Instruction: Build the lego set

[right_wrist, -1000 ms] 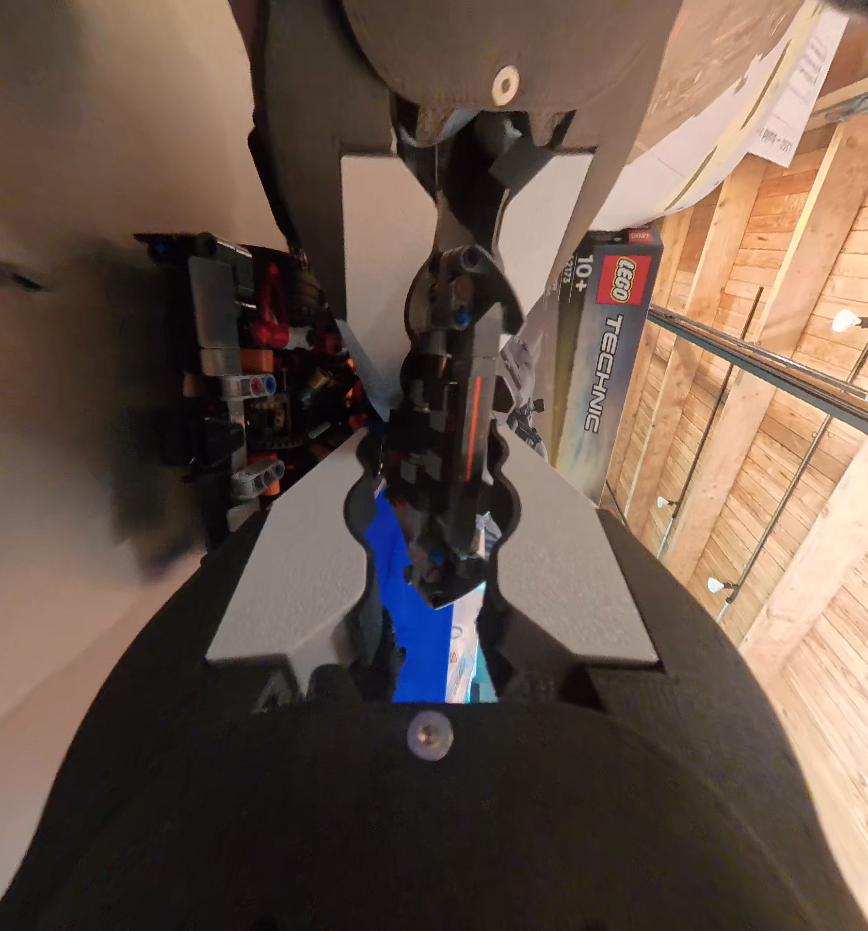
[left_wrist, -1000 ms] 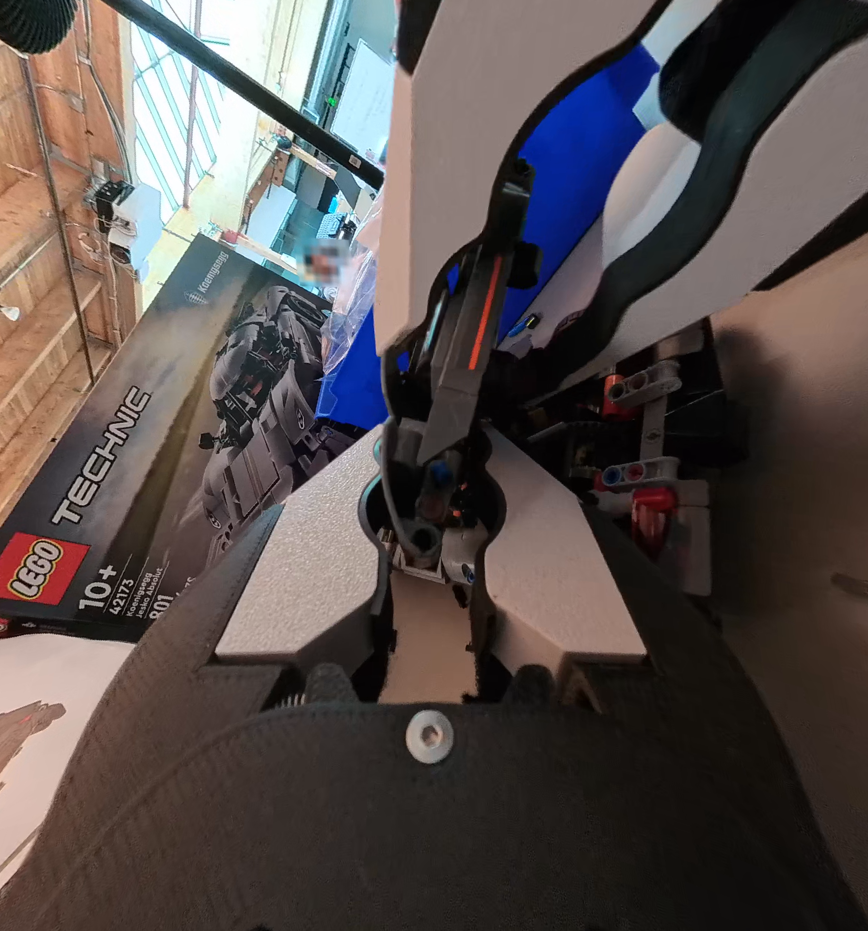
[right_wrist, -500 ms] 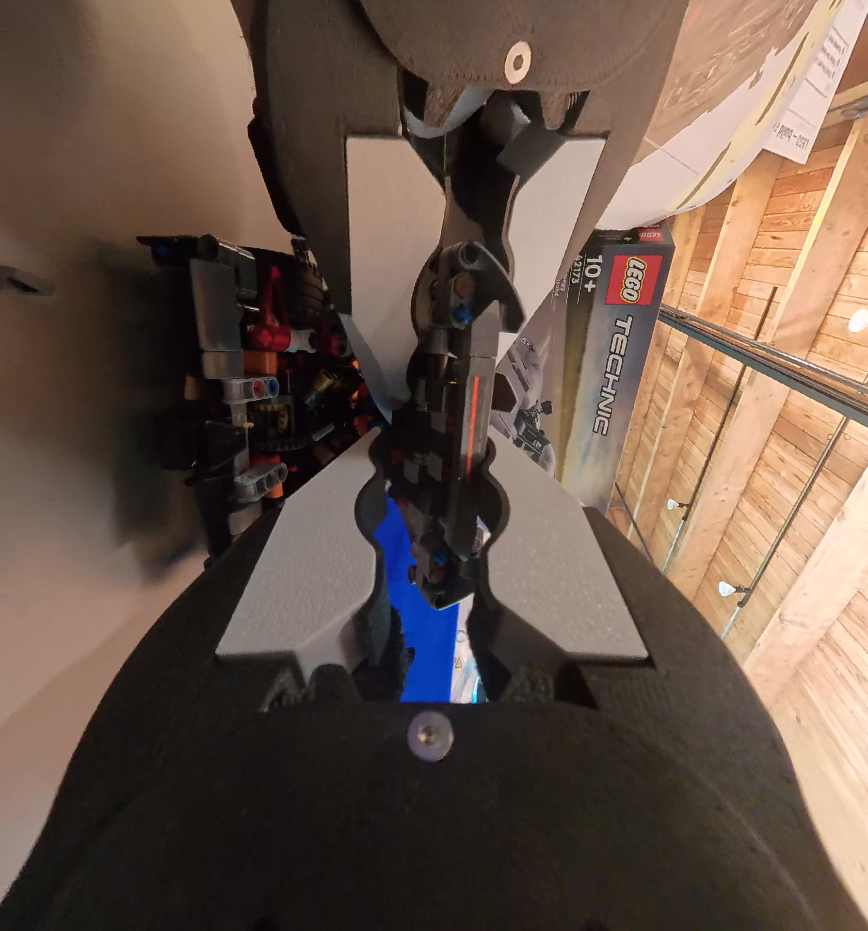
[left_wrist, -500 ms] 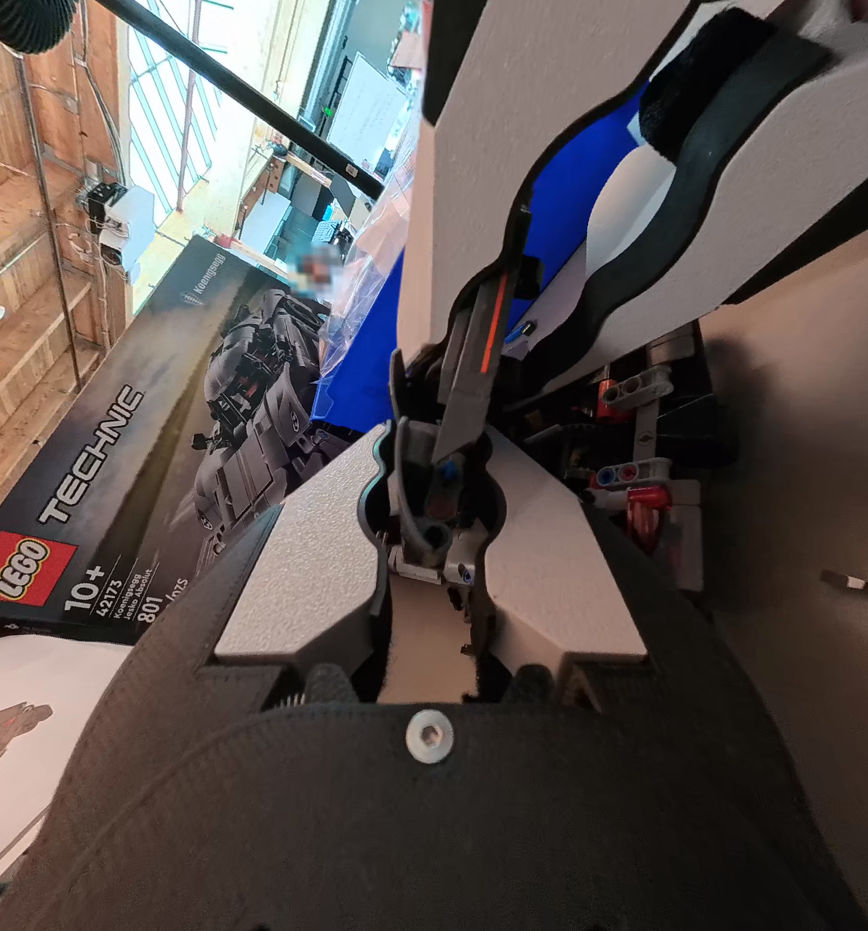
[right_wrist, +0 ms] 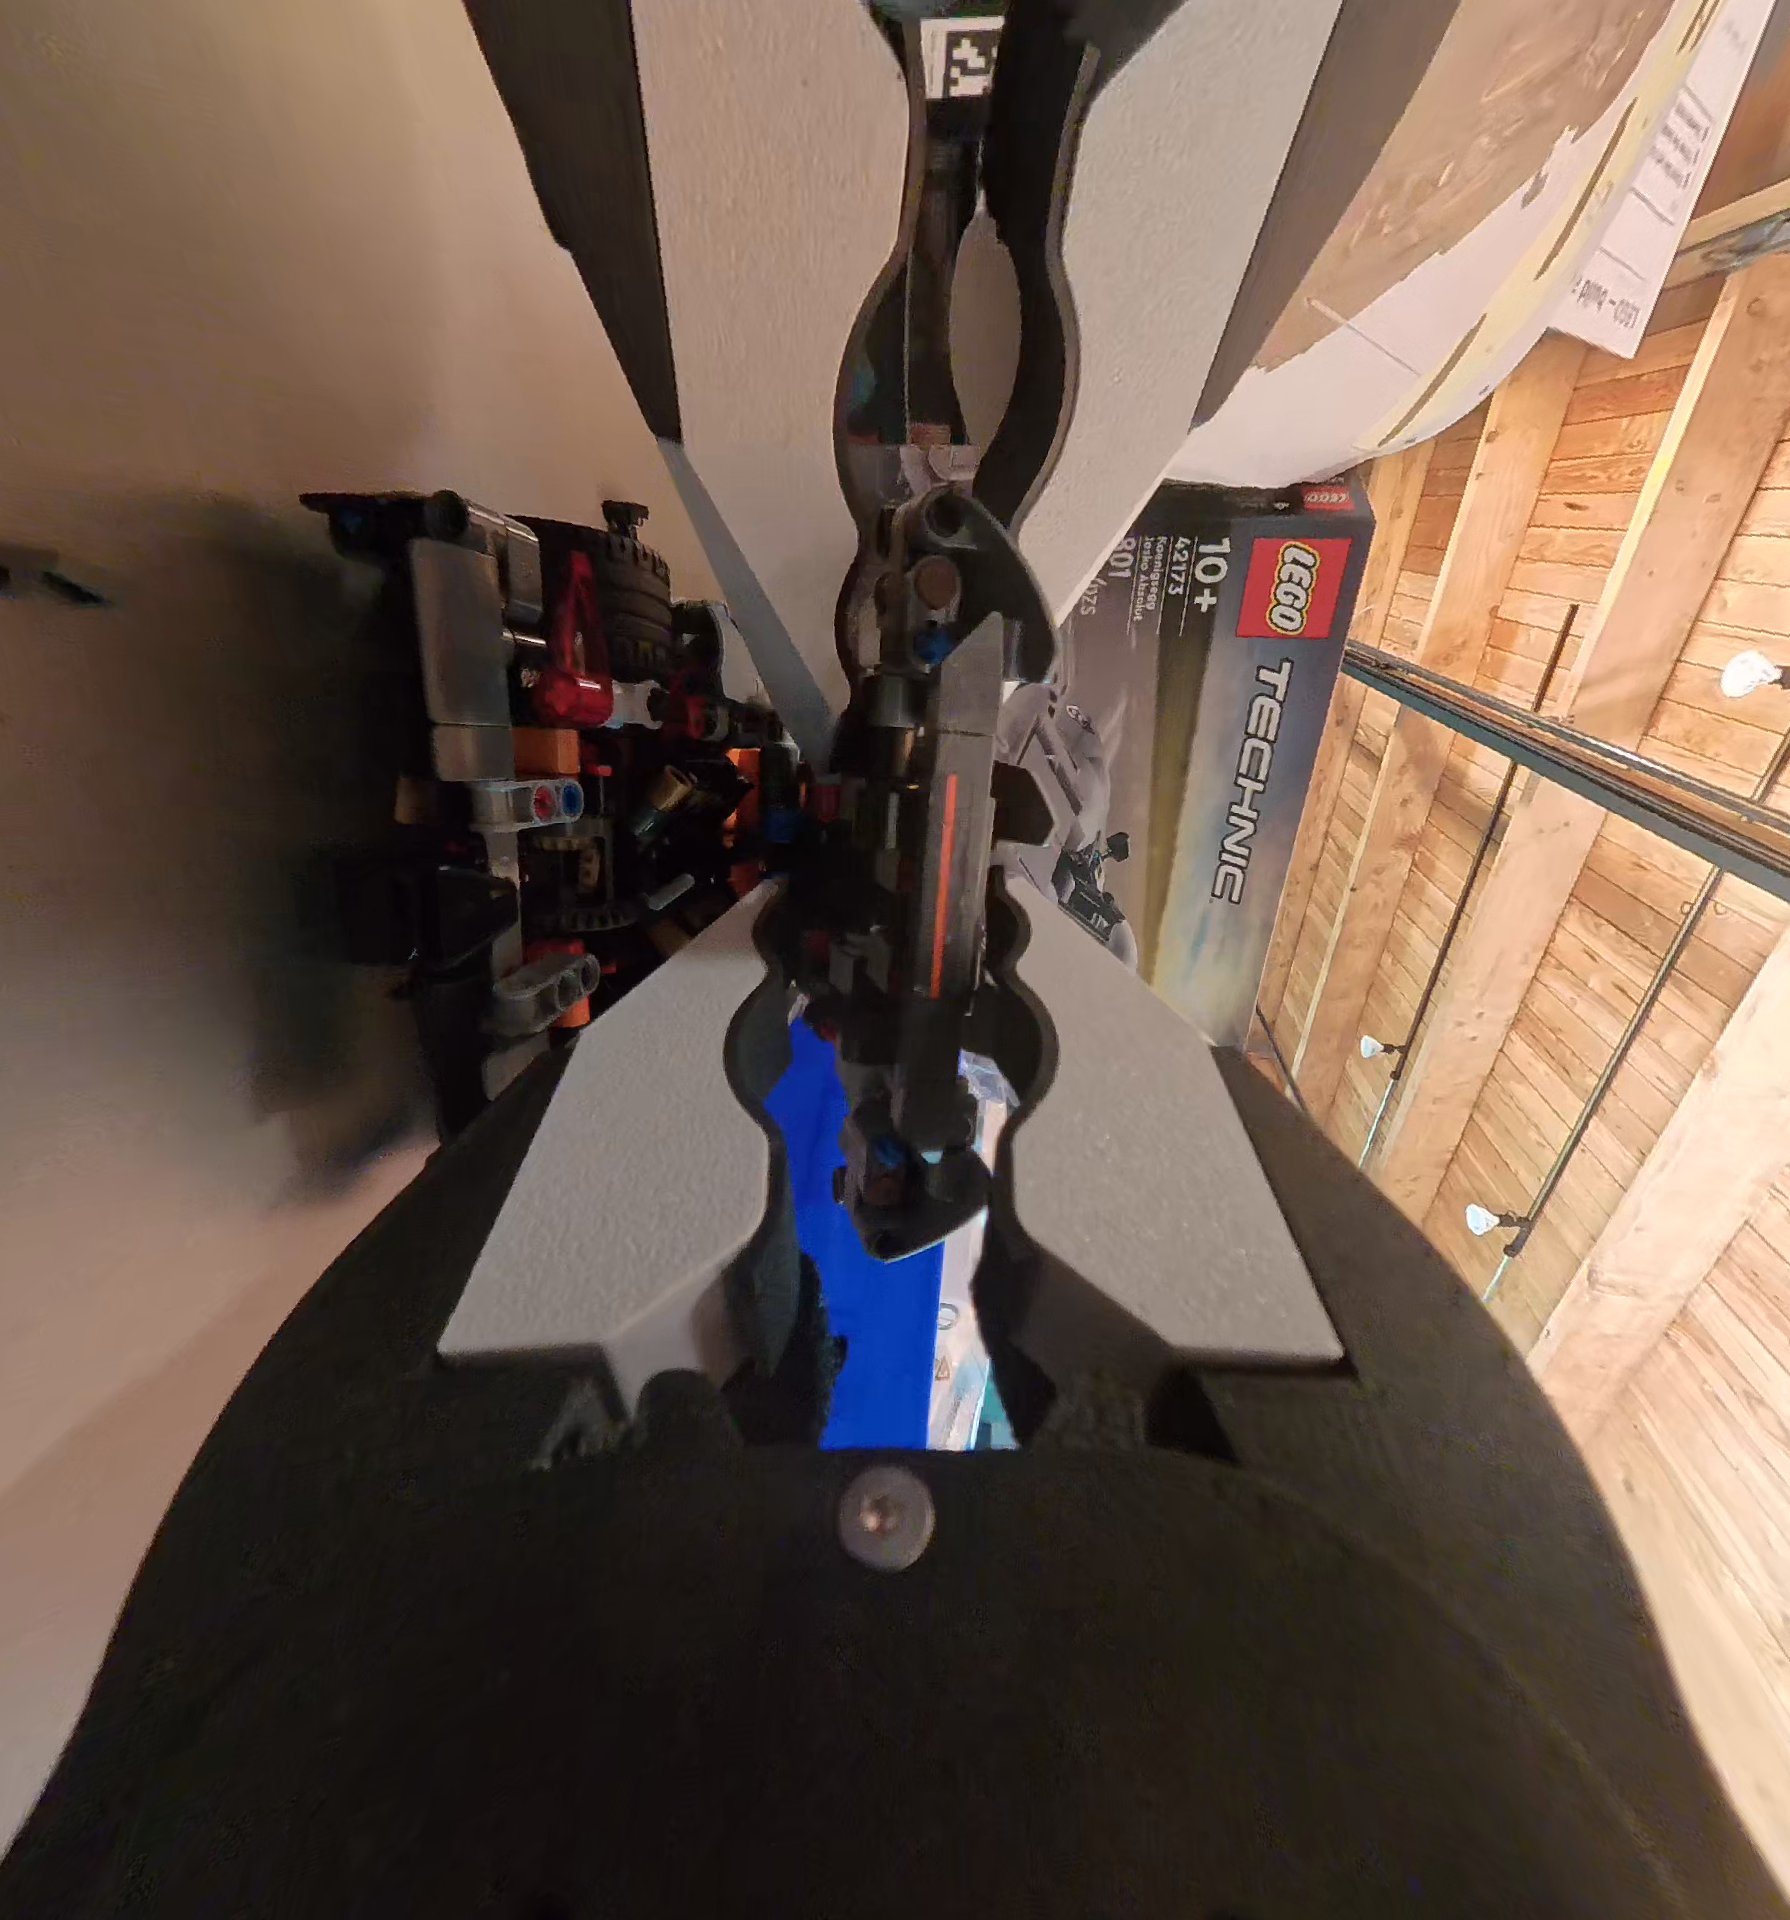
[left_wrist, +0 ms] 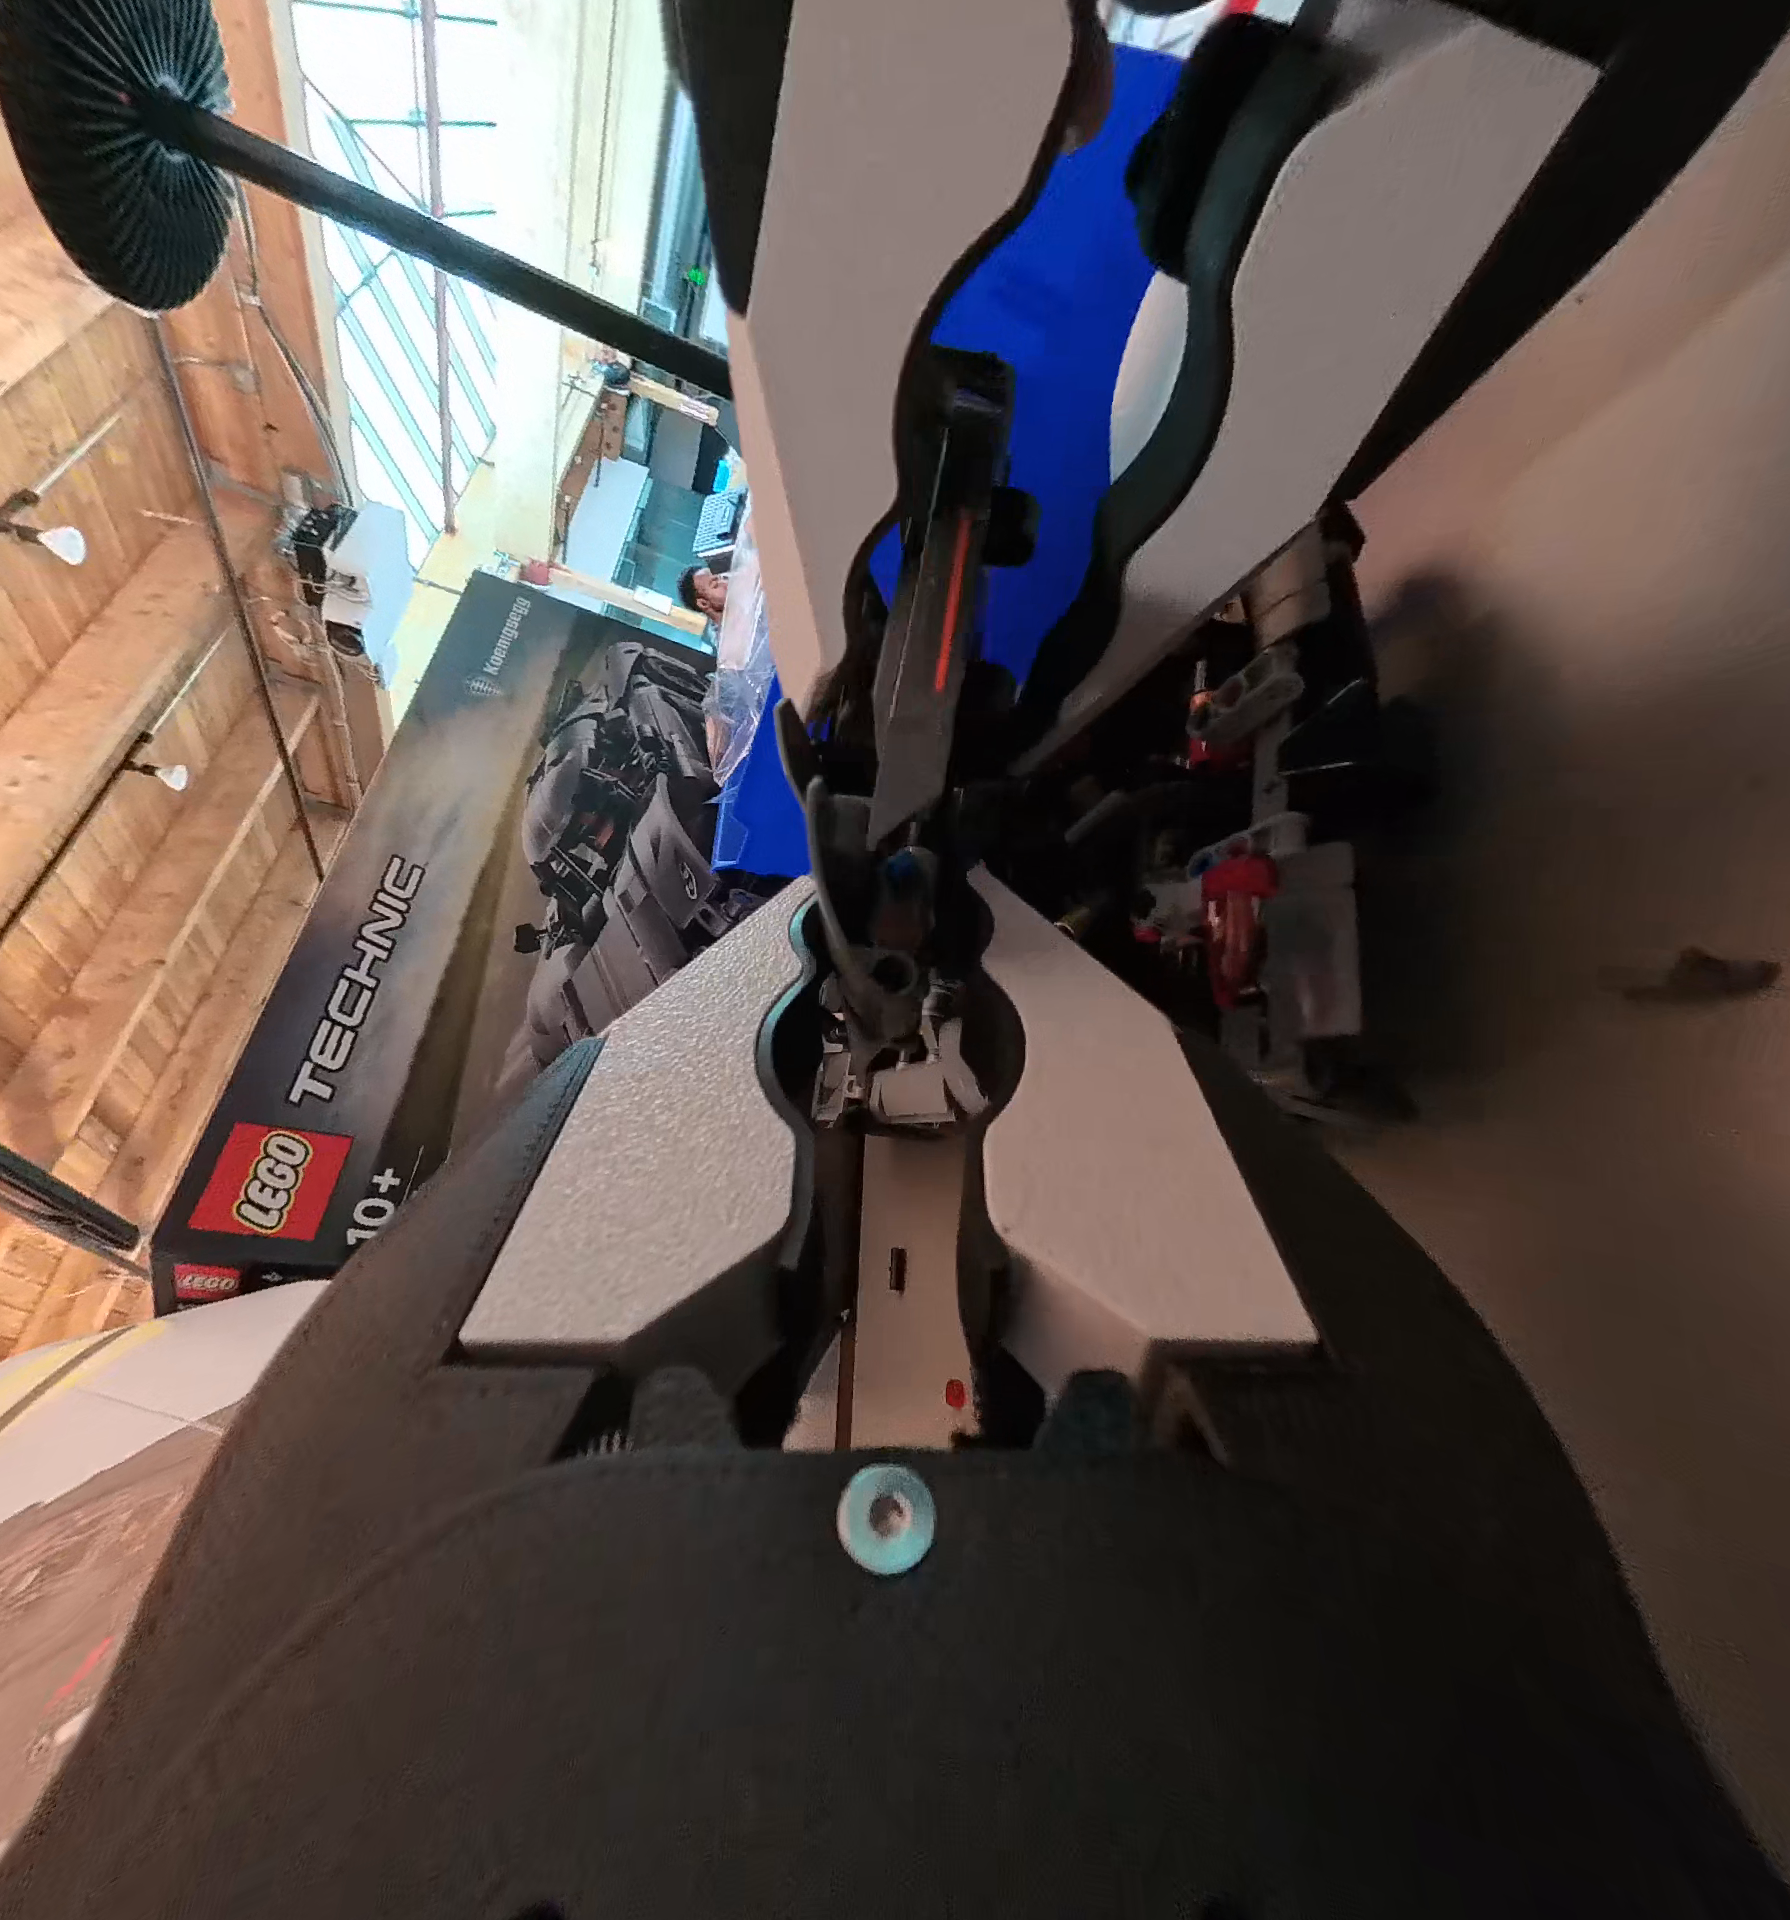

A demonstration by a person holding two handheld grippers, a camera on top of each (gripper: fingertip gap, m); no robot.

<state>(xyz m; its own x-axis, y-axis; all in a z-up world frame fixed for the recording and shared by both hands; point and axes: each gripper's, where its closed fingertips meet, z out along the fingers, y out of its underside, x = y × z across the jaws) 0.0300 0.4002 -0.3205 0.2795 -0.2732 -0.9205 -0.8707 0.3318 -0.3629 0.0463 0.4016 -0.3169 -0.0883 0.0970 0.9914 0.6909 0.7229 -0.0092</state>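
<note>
A long dark lego sub-assembly (left_wrist: pixel 932 644) with an orange stripe is held in the air between both grippers. My left gripper (left_wrist: pixel 896 935) is shut on its grey end with the blue pin. My right gripper (right_wrist: pixel 891 935) is shut on the other end of the sub-assembly (right_wrist: pixel 932 831), facing the left one. The right gripper's fingers (left_wrist: pixel 849 312) show at the top of the left wrist view. The left gripper's fingers (right_wrist: pixel 766 260) show at the top of the right wrist view. The part-built car chassis (left_wrist: pixel 1275 883) (right_wrist: pixel 558 748) lies on the table behind the sub-assembly.
The set's box (left_wrist: pixel 403 935) (right_wrist: pixel 1234 748) stands beside the chassis. A blue bin (left_wrist: pixel 1036 312) (right_wrist: pixel 849 1247) is behind the grippers. A small dark piece (left_wrist: pixel 1691 971) (right_wrist: pixel 8 566) lies on the beige table (left_wrist: pixel 1649 1143). A paper sheet (right_wrist: pixel 1493 156) lies near the box. Both grippers' tips are close together, under 4 cm apart.
The two grippers have drawn a little apart along the sub-assembly, each now seen farther off in the other's view. Both keep their hold. The chassis has not moved.
</note>
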